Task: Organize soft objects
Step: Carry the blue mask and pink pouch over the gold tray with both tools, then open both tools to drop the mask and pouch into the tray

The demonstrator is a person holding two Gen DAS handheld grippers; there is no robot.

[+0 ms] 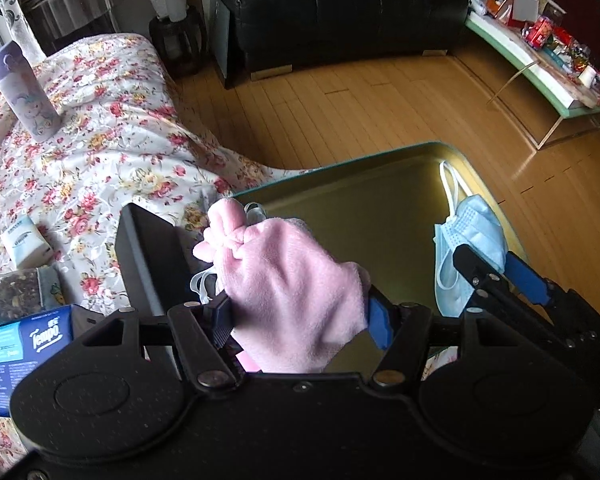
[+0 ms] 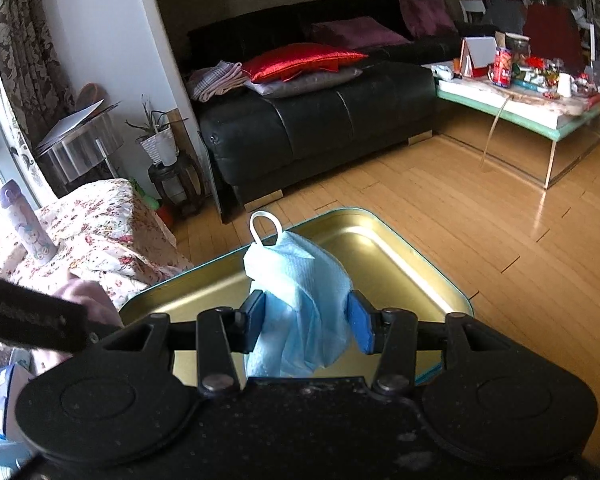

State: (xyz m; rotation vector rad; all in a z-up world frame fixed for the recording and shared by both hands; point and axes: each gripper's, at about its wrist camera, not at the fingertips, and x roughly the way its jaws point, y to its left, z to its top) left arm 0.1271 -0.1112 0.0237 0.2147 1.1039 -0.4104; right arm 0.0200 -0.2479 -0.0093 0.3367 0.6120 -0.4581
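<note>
Looking through the left wrist camera, I see my left tool point(image 1: 300, 316) pinching a pink fleece cloth point(image 1: 288, 288) between its blue pads; the bundle fills the gap and bulges out above them. A thin translucent white loop point(image 1: 202, 282) pokes out on the cloth's left side. I take the gold tin tray point(image 1: 340, 192) as my landmark: the pink cloth hangs over the tray's near-left part. At the tray's right edge a light blue face mask point(image 1: 472, 232) sits with its white ear loops point(image 1: 454, 184) trailing toward the far rim, and my right tool point(image 1: 488, 264) reaches in there, its tips against the mask. Left of the tray lies a bed with a floral bedspread point(image 1: 100, 152). On it, well apart from the tray, stand a lilac printed bottle point(image 1: 22, 88), a small white tissue pack point(image 1: 24, 240) and a blue Tempo tissue box point(image 1: 24, 348). Beyond the tray I see wooden floor point(image 1: 360, 108).

Through the right wrist camera, the right tool point(image 2: 306, 322) has the blue face mask point(image 2: 300, 292) between its pads. The left pad touches the mask and the right pad stands just beside it, so I cannot tell whether it is truly pinched or loosely cradled. One ear loop point(image 2: 264, 228) stands up above the mask. The mask hangs over the gold tin tray point(image 2: 400, 256), roughly above its middle. Beyond the tray stands a black leather sofa point(image 2: 320, 124) carrying a red cushion point(image 2: 300, 60).
</note>
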